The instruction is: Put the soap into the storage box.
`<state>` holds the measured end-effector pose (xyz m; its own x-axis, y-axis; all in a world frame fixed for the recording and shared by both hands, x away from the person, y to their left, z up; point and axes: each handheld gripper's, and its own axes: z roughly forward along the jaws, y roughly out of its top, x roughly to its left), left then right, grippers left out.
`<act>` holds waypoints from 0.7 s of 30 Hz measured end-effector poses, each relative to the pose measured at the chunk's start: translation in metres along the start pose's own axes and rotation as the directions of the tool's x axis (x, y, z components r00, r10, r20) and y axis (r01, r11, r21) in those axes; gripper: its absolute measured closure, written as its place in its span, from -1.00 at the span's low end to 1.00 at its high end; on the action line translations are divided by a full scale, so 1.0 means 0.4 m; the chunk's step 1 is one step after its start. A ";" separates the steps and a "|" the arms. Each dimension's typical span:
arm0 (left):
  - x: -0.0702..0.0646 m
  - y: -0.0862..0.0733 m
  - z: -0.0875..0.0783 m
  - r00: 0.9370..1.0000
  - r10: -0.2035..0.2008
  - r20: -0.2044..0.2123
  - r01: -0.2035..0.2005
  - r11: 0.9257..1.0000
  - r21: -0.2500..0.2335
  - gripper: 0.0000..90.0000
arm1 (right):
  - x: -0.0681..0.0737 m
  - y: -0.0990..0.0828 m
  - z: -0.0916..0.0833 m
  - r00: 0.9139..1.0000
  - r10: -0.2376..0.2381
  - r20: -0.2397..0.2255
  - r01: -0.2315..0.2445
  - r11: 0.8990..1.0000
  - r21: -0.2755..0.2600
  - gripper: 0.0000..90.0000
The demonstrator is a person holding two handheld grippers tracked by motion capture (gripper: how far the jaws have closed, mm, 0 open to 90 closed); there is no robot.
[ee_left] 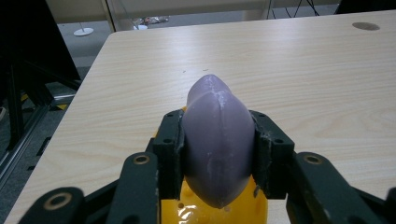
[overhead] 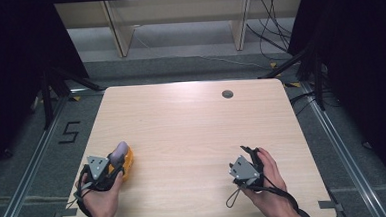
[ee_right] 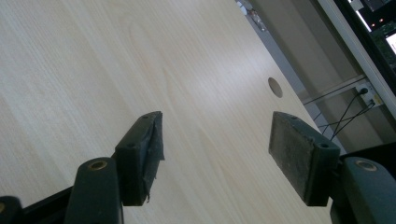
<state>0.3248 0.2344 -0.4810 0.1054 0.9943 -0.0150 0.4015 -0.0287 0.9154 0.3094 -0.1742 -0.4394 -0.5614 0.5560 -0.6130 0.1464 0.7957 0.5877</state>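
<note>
A purple eggplant-shaped toy point(ee_left: 217, 140) is clamped between the two black pads of my left gripper point(ee_left: 217, 149), its pointed tip aimed away from me. Under it lies a yellow perforated object point(ee_left: 215, 210), which looks like a small basket or holder. From above, the purple toy point(overhead: 118, 153) and the yellow object point(overhead: 128, 163) sit near the table's front left, with my left gripper point(overhead: 115, 165) held by a hand there. My right gripper point(overhead: 251, 158) rests at the front right in the other hand; its jaws point(ee_right: 217, 156) stand wide apart over bare wood with nothing between them.
The light wooden table point(overhead: 192, 133) has a round cable hole point(overhead: 227, 93) near its far edge, which appears again as the cable hole point(ee_right: 275, 87). Beyond the table are desk legs, loose cables and dark curtains at both sides. A floor mark lies left of the table.
</note>
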 end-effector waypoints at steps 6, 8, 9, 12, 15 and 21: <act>0.002 -0.003 0.004 1.000 -0.005 -0.004 0.005 1.000 0.008 0.31 | 0.001 0.000 0.000 1.000 0.005 0.002 -0.005 1.000 0.003 -0.20; 0.002 -0.004 0.005 1.000 -0.003 -0.009 0.004 1.000 0.016 0.31 | 0.000 0.000 0.001 1.000 -0.006 0.002 0.006 1.000 -0.001 -0.20; 0.002 -0.005 0.006 1.000 -0.002 -0.006 0.002 1.000 0.019 0.31 | 0.000 0.000 0.001 1.000 -0.006 0.002 0.006 1.000 -0.001 -0.20; 0.002 -0.008 0.009 1.000 0.004 -0.005 -0.004 1.000 0.031 0.30 | 0.000 0.000 0.001 1.000 -0.006 0.001 0.006 1.000 -0.001 -0.20; 0.002 -0.010 0.012 1.000 0.001 -0.001 -0.001 0.999 0.041 0.30 | 0.000 0.000 0.001 1.000 -0.005 -0.001 0.005 1.000 -0.001 -0.21; 0.002 -0.012 0.015 1.000 0.005 -0.003 -0.005 0.999 0.053 0.30 | 0.003 0.000 0.001 1.000 0.009 -0.008 -0.009 1.000 0.005 -0.21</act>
<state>0.3285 0.2347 -0.4879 0.1045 0.9945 -0.0093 0.4486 -0.0388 0.8929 0.3090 -0.1735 -0.4403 -0.5663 0.5615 -0.6033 0.1560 0.7918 0.5905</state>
